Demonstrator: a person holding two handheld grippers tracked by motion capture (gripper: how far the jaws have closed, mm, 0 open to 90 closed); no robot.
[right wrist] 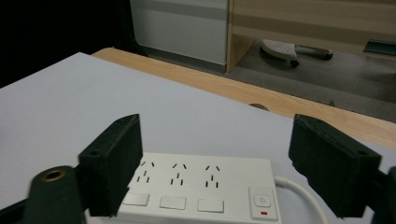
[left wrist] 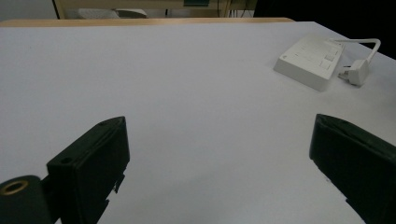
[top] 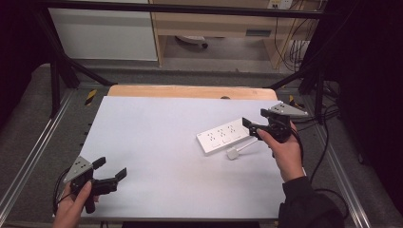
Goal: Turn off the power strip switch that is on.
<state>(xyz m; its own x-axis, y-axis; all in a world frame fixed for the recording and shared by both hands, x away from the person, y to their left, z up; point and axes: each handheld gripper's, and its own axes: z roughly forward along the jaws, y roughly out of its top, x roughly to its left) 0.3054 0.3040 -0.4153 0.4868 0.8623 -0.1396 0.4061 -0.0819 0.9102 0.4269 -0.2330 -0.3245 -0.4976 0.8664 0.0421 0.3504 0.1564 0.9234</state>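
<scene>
While the right gripper (top: 254,127) hovered just over the end of the white power strip (top: 223,136) near the table's (top: 157,142) right edge, its jaws stood wide with nothing pressed between them. Beside the strip's near side lay its white plug (top: 232,153) on a short cable. At the near left corner, the left gripper (top: 111,168) was held with jaws spread wide, empty.

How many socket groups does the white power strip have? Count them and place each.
3, in one row along the power strip: one by the left jaw, one in the middle, one nearest the power button. None looks hidden.
</scene>
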